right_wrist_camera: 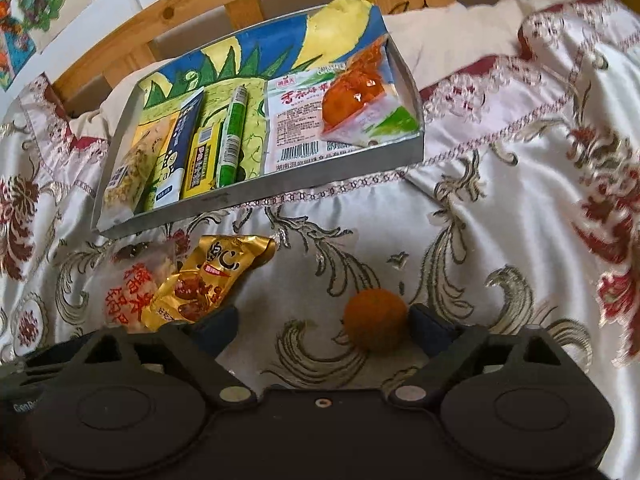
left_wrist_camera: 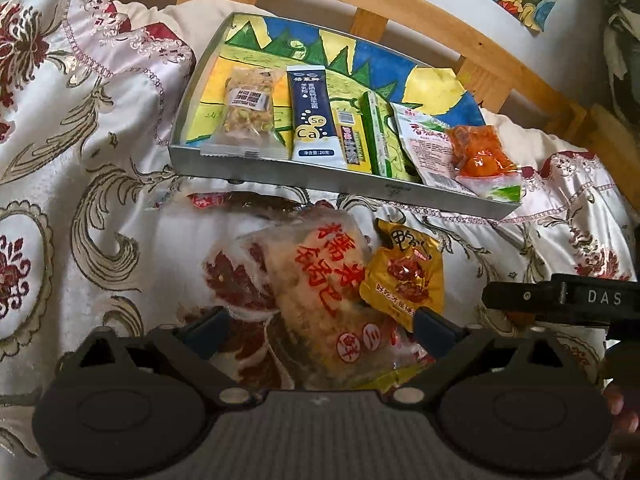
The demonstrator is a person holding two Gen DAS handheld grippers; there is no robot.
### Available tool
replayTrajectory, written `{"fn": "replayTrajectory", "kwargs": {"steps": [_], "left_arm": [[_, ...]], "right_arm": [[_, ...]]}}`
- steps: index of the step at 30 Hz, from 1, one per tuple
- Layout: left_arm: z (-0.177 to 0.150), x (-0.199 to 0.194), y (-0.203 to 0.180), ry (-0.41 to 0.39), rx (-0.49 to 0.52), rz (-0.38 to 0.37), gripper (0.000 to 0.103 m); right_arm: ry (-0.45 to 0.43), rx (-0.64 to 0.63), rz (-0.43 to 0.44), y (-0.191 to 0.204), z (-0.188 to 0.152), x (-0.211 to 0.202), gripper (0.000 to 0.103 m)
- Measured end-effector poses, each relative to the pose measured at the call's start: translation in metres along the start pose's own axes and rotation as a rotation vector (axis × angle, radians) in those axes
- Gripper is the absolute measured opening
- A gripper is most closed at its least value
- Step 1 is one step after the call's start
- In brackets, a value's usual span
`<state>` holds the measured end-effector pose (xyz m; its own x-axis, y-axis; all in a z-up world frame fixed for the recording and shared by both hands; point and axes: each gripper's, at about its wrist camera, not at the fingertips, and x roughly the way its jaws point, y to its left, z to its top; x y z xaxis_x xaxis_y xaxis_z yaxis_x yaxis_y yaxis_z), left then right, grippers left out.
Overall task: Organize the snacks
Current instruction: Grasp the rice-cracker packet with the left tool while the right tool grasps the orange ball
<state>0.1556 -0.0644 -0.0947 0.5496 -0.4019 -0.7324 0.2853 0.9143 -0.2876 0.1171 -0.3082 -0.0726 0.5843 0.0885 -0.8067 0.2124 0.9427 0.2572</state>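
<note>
Straddling the rice-cracker packet [left_wrist_camera: 320,296], left hand-held gripper [left_wrist_camera: 320,328] spread; right [right_wrist_camera: 320,328] seemingly open beside orange ball [right_wrist_camera: 376,318].

Embroidered bedspread [left_wrist_camera: 80,168], wooden headboard [left_wrist_camera: 440,20]

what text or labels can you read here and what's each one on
"Se", "Ca" and "20" on the dark blue sachet in the tray.
"DAS" on the right gripper, seen from the left wrist.
"Gen", cut off, on the black body at the right wrist view's left edge.
Red Chinese print on the clear rice cake packet and gold packet; small print and barcodes too blurred.
</note>
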Motion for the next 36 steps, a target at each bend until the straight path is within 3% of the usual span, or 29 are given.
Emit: {"fn": "replayTrajectory", "kwargs": {"steps": [14, 21, 26, 33, 35, 36], "left_arm": [[-0.001, -0.004, -0.004, -0.023, 0.007, -0.063, 0.056], [-0.003, -0.004, -0.008, -0.020, 0.024, -0.080, 0.045], [-0.003, -0.005, -0.013, -0.004, 0.030, -0.104, 0.038], [-0.003, -0.003, -0.013, 0.024, 0.012, -0.120, 0.041], [-0.004, 0.002, -0.010, 0.044, -0.011, -0.117, 0.060], [-0.004, 0.004, -0.008, 0.050, -0.023, -0.126, 0.062]], "right_arm": [[-0.014, 0.087, -0.001, -0.010, -0.001, 0.002, 0.053], [-0.009, 0.080, -0.016, -0.009, -0.003, 0.004, 0.036], [0.006, 0.033, 0.016, 0.001, -0.006, 0.005, 0.036], [0.033, -0.089, 0.078, 0.026, -0.014, 0.006, 0.035], [0.036, -0.109, 0.075, 0.029, -0.016, 0.007, 0.035], [0.038, -0.110, 0.076, 0.030, -0.016, 0.008, 0.035]]}}
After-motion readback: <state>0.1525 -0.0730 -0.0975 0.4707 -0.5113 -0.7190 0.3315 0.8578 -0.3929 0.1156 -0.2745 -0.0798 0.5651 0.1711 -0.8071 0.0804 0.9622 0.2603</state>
